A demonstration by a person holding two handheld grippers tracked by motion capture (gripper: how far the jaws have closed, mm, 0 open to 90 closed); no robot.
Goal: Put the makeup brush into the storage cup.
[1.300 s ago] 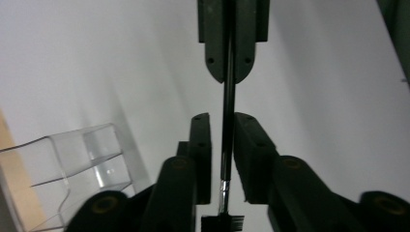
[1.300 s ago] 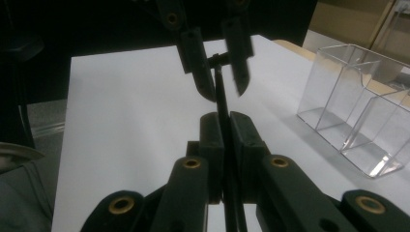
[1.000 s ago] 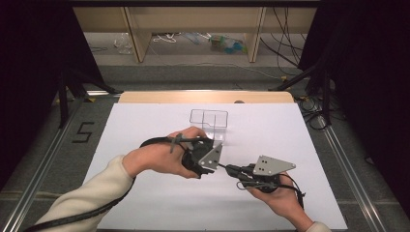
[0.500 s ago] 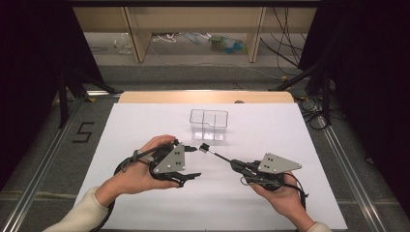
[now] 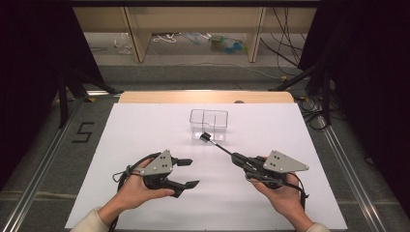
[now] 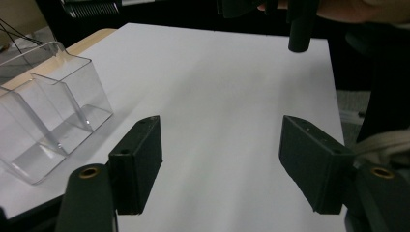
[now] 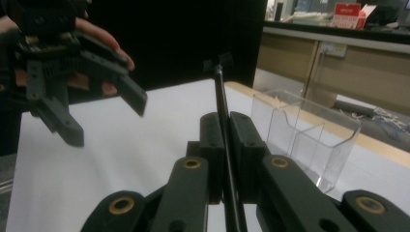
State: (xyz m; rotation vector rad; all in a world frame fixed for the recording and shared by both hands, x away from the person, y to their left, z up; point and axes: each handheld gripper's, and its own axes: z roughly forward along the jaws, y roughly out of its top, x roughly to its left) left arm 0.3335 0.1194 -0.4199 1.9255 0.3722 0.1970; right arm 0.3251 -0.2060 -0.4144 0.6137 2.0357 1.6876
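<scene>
moved: since a second ago the left gripper (image 5: 186, 172) has pulled away from the right one, down and to the near left, and its jaws have just been opening with nothing between them
left gripper: low over the white surface (image 5: 145, 130), jaws wide and empty; looks like it handed the tool off and got out of the way
right gripper: near right (image 5: 240, 159), jaws clamped tight on the thin black rod (image 5: 220, 147), gripped at its near end so the far tip is free to aim
rod: slants up and far-left, its small dark head (image 5: 205, 137) just in front of the bin
clear bin (image 5: 208, 124): two-compartment thing, mid-surface, far from both hands, empty as far as I can tell; my guess is the rod goes in there next
</scene>
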